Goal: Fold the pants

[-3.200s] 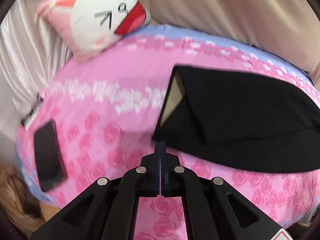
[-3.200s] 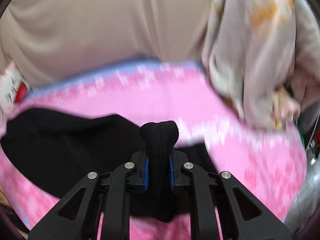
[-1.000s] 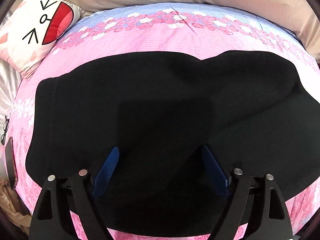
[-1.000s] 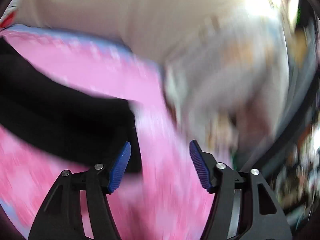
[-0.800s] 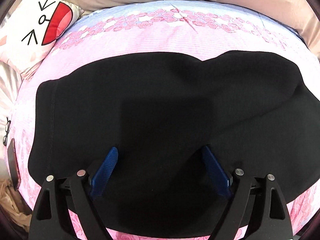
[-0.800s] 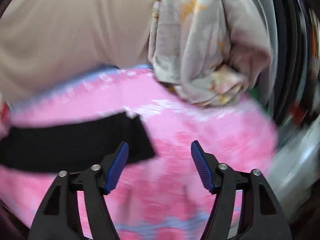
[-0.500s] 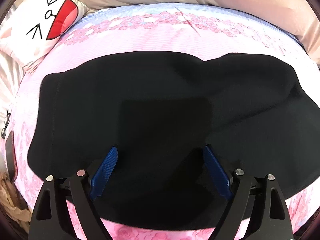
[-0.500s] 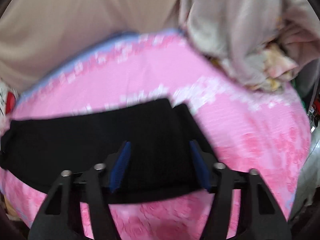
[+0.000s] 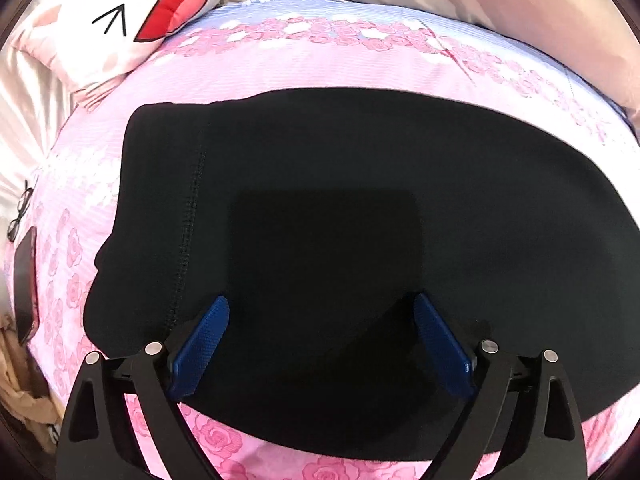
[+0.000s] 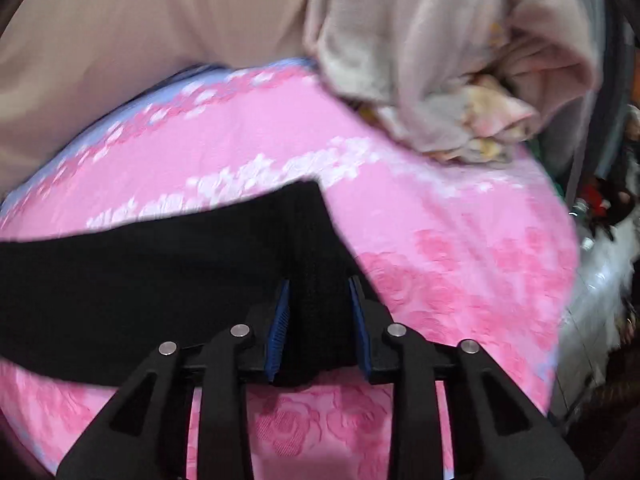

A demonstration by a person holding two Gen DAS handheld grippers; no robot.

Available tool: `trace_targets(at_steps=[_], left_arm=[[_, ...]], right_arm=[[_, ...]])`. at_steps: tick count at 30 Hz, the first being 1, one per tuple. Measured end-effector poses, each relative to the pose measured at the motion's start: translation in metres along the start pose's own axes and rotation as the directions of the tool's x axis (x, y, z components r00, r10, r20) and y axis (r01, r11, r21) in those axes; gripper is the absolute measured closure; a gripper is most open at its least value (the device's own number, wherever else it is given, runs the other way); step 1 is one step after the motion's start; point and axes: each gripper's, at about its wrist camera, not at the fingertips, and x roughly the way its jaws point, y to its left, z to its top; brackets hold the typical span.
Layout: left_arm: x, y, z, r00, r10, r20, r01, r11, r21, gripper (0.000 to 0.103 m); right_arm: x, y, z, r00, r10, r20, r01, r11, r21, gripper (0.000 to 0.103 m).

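in the left wrist view the left gripper hung with its blue pads spread wide apart over the pants, which lay flat across the middle of the pink bedsheet. a pillow sat in the upper left.

in the right wrist view the right gripper had its pads partly closed around the pants' right edge at lower centre; whether they clamped it, i cannot tell. a blanket lay bunched at upper right.

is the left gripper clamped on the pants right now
No, the left gripper is wide open, its blue pads spread apart over the flat black pants.
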Motion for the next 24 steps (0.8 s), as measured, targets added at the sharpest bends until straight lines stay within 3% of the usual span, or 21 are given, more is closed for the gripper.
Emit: trace_targets(at_steps=[2, 3, 5, 8, 10, 11, 14, 15, 17, 20, 22, 23, 24], left_arm=[[-0.006, 0.006, 0.003, 1.0, 0.011, 0.02, -0.011, 1.0, -0.005, 0.011], [-0.008, 0.01, 0.008, 0.999, 0.024, 0.034, -0.023, 1.0, -0.007, 0.012], [-0.01, 0.016, 0.017, 0.997, 0.049, 0.06, -0.048, 0.999, -0.014, 0.012], [0.0, 0.032, 0.036, 0.987, 0.14, 0.077, -0.137, 0.99, -0.039, 0.012], [0.016, 0.045, 0.047, 0.977, 0.198, 0.076, -0.195, 0.98, -0.048, 0.01], [0.023, 0.05, 0.05, 0.975, 0.21, 0.071, -0.207, 0.977, -0.051, 0.008], [0.031, 0.069, 0.056, 0.989, 0.128, 0.069, -0.12, 0.987, -0.108, 0.005], [0.033, 0.074, 0.058, 0.992, 0.108, 0.068, -0.1, 0.988, -0.12, 0.005], [0.036, 0.081, 0.062, 0.993, 0.094, 0.072, -0.085, 0.989, -0.117, 0.005], [0.039, 0.081, 0.064, 0.994, 0.072, 0.082, -0.064, 0.993, -0.095, 0.005], [0.041, 0.084, 0.066, 0.994, 0.058, 0.092, -0.05, 0.995, -0.086, 0.005], [0.044, 0.087, 0.07, 0.994, 0.056, 0.099, -0.048, 0.995, -0.086, 0.005], [0.047, 0.09, 0.074, 0.993, 0.054, 0.107, -0.045, 0.995, -0.084, 0.005]], right_arm=[[-0.025, 0.012, 0.011, 0.995, -0.044, 0.085, 0.044, 0.999, -0.003, 0.065], [-0.031, 0.02, 0.017, 0.995, -0.009, 0.104, 0.01, 1.0, -0.007, 0.065], [-0.045, 0.049, 0.032, 0.988, 0.101, 0.12, -0.097, 0.994, -0.04, 0.065], [-0.048, 0.137, 0.043, 0.948, 0.315, 0.053, -0.301, 0.937, -0.178, 0.065], [-0.039, 0.222, 0.04, 0.89, 0.453, -0.043, -0.446, 0.848, -0.287, 0.065], [-0.032, 0.266, 0.037, 0.851, 0.514, -0.104, -0.518, 0.791, -0.326, 0.065], [-0.015, 0.384, 0.032, 0.763, 0.601, -0.239, -0.641, 0.655, -0.401, 0.065], [-0.011, 0.413, 0.031, 0.755, 0.603, -0.259, -0.649, 0.63, -0.426, 0.067], [0.006, 0.485, 0.029, 0.755, 0.581, -0.304, -0.646, 0.581, -0.494, 0.066], [0.035, 0.551, 0.016, 0.741, 0.53, -0.412, -0.668, 0.524, -0.528, 0.055], [0.04, 0.589, -0.003, 0.81, 0.474, -0.345, -0.569, 0.495, -0.657, 0.055], [0.044, 0.599, -0.003, 0.829, 0.472, -0.302, -0.534, 0.502, -0.681, 0.049], [0.057, 0.608, 0.002, 0.846, 0.458, -0.273, -0.509, 0.541, -0.67, 0.032]])
